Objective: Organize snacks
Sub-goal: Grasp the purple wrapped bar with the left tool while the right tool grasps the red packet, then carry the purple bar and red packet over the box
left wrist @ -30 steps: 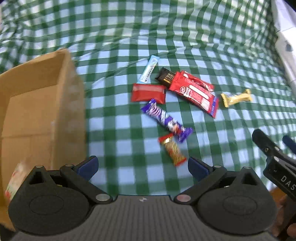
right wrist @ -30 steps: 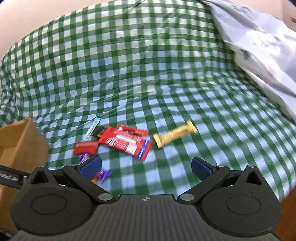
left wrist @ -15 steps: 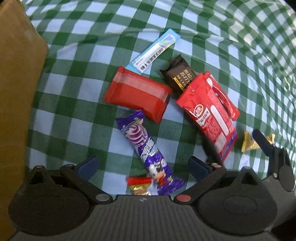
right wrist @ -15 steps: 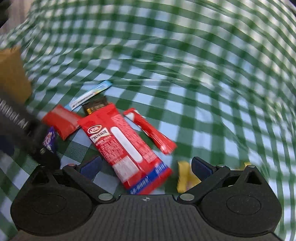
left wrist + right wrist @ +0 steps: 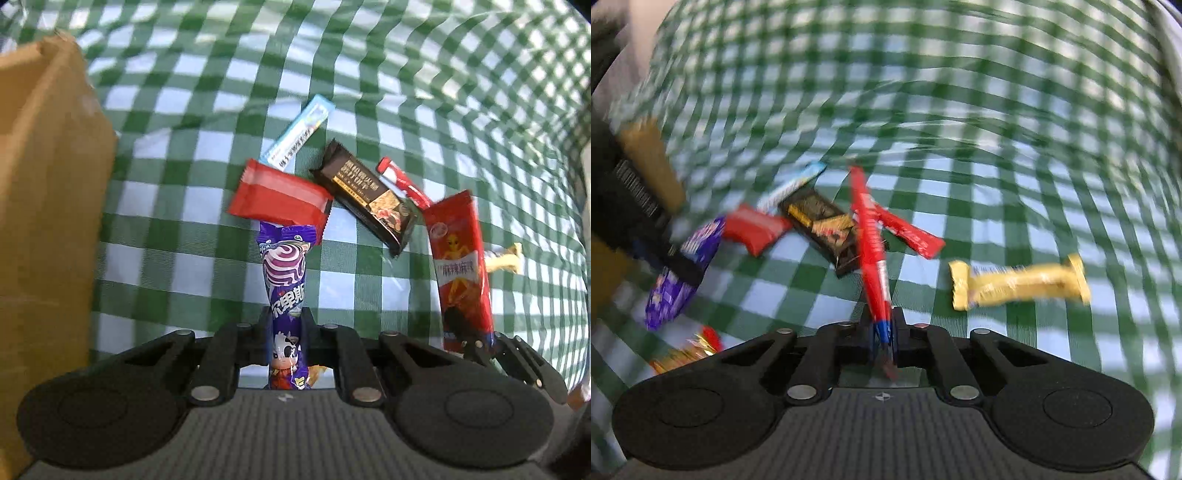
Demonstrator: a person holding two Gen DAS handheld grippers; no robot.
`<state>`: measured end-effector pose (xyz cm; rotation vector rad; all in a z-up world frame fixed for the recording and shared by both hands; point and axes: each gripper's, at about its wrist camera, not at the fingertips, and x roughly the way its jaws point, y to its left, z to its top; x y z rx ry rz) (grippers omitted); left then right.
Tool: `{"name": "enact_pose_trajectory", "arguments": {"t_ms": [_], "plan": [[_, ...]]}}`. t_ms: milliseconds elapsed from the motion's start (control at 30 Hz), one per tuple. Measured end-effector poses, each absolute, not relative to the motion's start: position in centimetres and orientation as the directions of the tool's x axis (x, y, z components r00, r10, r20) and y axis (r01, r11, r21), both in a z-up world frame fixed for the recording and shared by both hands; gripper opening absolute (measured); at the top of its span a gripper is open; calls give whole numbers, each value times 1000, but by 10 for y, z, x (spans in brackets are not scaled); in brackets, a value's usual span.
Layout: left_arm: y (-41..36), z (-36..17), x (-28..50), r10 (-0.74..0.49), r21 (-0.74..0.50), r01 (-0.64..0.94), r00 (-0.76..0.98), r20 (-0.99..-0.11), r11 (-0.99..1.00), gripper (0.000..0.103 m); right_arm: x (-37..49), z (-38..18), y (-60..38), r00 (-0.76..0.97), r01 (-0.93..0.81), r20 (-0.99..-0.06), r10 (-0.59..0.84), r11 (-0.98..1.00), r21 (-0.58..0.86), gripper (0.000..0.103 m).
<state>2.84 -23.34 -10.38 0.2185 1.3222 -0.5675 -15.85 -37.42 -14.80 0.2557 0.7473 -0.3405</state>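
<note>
Left tongs [image 5: 286,325] pinch the purple candy bar [image 5: 284,280]; right tongs [image 5: 882,332] pinch the red packet [image 5: 871,243], both right of the cardboard box [image 5: 48,206].

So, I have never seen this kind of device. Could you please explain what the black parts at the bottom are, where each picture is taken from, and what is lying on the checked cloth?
The black parts are handheld grippers with two fingers; a person holds one in each hand, and a fisheye camera on each looks forward along the fingers.

In the left wrist view, the left gripper is shut on a purple snack bar. In the right wrist view, which is blurred, the right gripper is shut on a large red packet, lifted edge-on.

On the green checked cloth lie a red wrapper, a dark brown bar, a light blue stick, a thin red stick, a yellow bar and a small red-gold candy. A cardboard box stands on the left.
</note>
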Motion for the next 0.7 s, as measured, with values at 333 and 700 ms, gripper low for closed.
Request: {"name": "enact_pose_trajectory", "arguments": {"t_ms": [333,700], "plan": [[-172,-31,2,-364,-188,558,223,-904,808,15,-198,-110,-350,713,541,-641,-284,804,246,8],[-50,24,-33,-380,-160,539,326,-866,827,15,-212,-57,-291,728,517,-607,-319,837,180,7]]}}
